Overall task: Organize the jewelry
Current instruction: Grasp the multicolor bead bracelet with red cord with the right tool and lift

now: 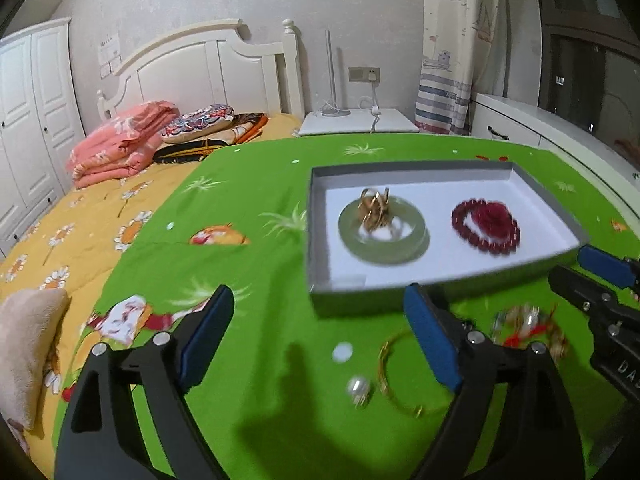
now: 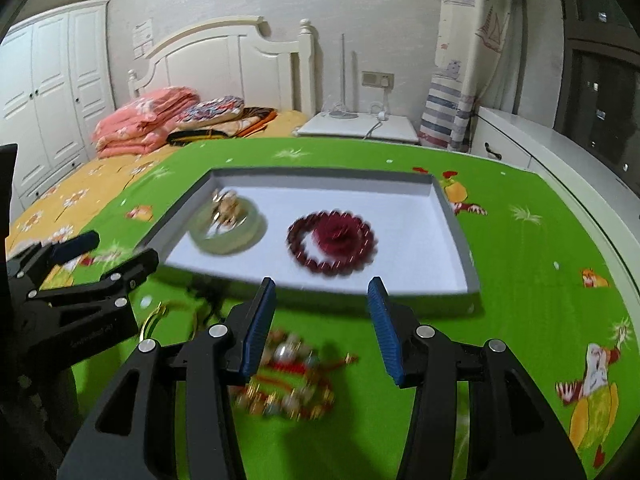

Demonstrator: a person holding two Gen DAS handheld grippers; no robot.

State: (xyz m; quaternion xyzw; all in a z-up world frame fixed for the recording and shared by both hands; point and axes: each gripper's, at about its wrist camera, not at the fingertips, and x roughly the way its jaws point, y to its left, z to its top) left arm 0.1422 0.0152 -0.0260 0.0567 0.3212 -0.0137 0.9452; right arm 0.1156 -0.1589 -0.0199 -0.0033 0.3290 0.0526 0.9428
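Jewelry partly sorted, jade bangle [image 1: 383, 232] and red bead bracelet [image 1: 486, 224] in our grey tray [image 1: 440, 292], gold bangle [image 1: 396, 380] on green cloth [image 1: 248, 208], our left gripper [image 1: 320, 336] wide open and empty, our right gripper [image 2: 322, 328] half open, empty over a beaded string [image 2: 288, 384].

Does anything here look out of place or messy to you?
Yes. The tray holds a green bangle and red bead bracelet, but a gold bangle, a pearl piece and a tangled beaded string lie loose on the green cloth in front of it.
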